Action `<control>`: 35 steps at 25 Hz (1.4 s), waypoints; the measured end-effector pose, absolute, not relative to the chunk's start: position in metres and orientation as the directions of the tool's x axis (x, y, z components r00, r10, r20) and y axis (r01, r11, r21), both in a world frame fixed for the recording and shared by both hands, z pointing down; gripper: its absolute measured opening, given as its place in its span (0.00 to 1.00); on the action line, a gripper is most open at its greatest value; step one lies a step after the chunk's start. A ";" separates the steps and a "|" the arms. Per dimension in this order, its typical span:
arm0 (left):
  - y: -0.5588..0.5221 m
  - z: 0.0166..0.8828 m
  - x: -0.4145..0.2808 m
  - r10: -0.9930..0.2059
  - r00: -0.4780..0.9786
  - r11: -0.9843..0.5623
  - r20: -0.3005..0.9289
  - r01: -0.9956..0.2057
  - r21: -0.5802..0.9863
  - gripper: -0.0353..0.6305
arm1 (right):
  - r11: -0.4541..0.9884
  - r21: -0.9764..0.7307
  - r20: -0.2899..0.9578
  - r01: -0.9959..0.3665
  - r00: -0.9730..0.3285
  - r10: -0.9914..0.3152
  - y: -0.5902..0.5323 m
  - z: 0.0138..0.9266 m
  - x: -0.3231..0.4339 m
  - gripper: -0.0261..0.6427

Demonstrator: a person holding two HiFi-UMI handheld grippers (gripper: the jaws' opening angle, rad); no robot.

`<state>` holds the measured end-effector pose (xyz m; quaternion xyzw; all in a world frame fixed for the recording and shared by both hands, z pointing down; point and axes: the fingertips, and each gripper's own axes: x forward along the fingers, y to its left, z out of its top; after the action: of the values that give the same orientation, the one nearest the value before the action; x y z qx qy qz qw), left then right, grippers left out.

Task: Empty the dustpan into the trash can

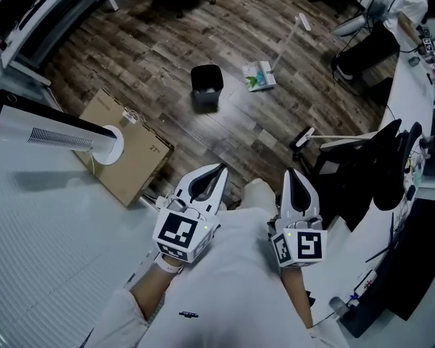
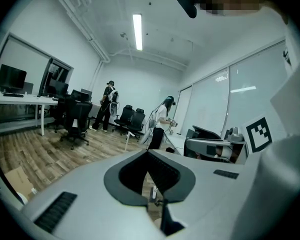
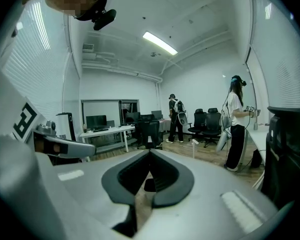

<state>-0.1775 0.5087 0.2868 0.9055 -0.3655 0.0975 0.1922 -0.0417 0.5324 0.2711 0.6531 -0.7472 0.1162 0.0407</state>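
Currently we hold left tool and right tool clenched, empty; trash can stands near dustpan on wood floor, well apart from tools.

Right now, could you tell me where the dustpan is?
In the head view, upper centre, the dustpan sits just right of the black trash can.

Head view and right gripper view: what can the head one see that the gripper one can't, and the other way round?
Only the head view shows the cardboard box. Only the right gripper view shows the ceiling light and two standing people, one in white, one further back. Both show the right gripper, shut and empty, the left gripper and the wooden floor.
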 end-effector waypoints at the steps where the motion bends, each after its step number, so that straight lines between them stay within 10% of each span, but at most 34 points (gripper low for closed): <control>1: 0.506 0.286 -0.180 -0.627 0.713 -0.658 0.314 -0.700 0.276 0.06 | 0.122 -0.118 0.218 -0.985 -0.146 -0.965 0.531 0.272 -0.044 0.06; 20: 0.370 0.305 -0.133 -0.642 0.662 -0.629 0.387 -0.743 0.227 0.06 | 0.130 -0.174 0.235 -0.976 -0.169 -0.957 0.379 0.298 0.023 0.06; 35: 0.203 0.285 0.041 -0.567 0.713 -0.719 0.413 -0.673 0.175 0.06 | 0.045 -0.226 0.201 -0.973 -0.092 -0.975 0.211 0.303 0.191 0.06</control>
<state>0.0411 0.2027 0.2854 0.9117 -0.3399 0.1675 0.1585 0.1907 0.2106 0.3028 0.6737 -0.7230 0.1532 -0.0035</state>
